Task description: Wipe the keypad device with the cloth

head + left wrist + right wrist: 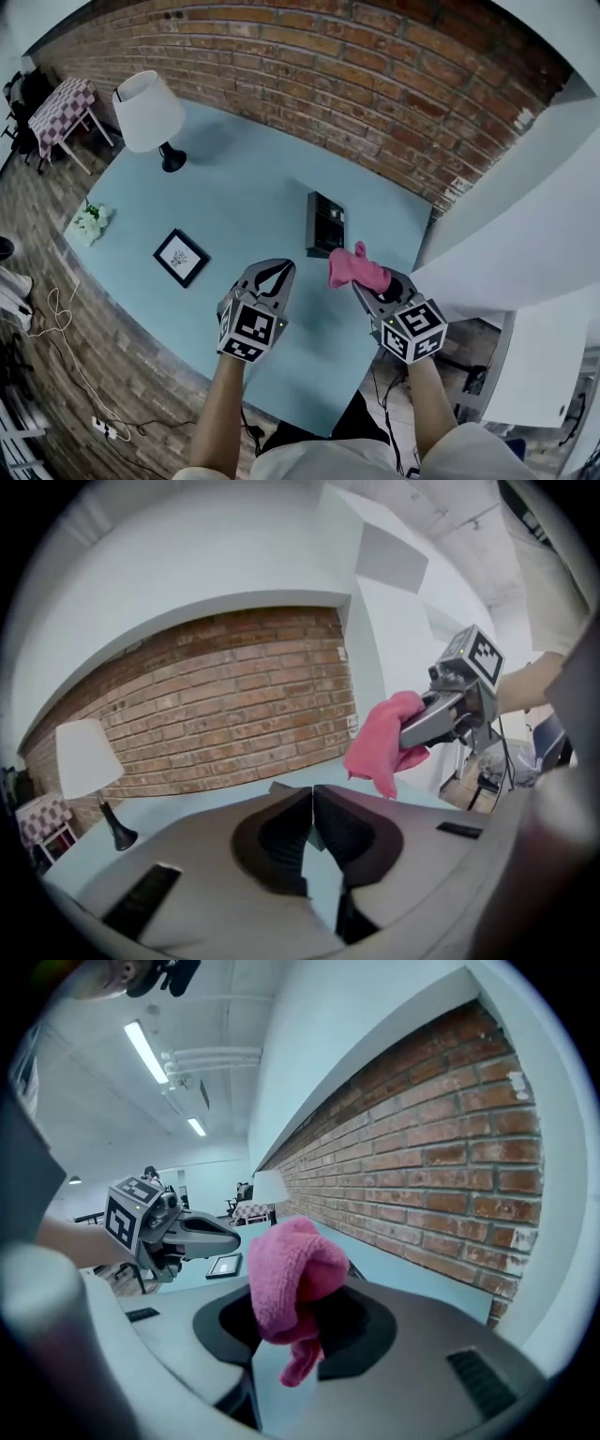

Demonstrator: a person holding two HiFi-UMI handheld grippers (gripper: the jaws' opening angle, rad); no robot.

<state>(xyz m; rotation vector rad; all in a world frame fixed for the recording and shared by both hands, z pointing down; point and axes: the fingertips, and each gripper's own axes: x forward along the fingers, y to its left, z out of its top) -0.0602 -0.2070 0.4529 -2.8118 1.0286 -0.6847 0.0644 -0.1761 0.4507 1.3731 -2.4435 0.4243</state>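
Note:
The black keypad device [325, 223] lies flat on the pale blue table [234, 187], near the brick wall. My right gripper [362, 281] hovers just in front of the device, shut on a bunched pink cloth [355, 267] that sticks up from its jaws. The right gripper view shows the cloth [295, 1274] pinched between the pads, with a tail hanging down. My left gripper [280, 269] hangs over the table to the left of the cloth. Its jaws are shut tip to tip with nothing between them [312, 791]. In the left gripper view the cloth [382, 742] hangs to the right.
A white-shaded lamp [150, 112] stands at the table's far left. A small framed picture [181, 257] and a white flower bunch [91, 221] lie along the left side. The brick wall [375, 84] runs behind the table. Cables trail on the floor [56, 319].

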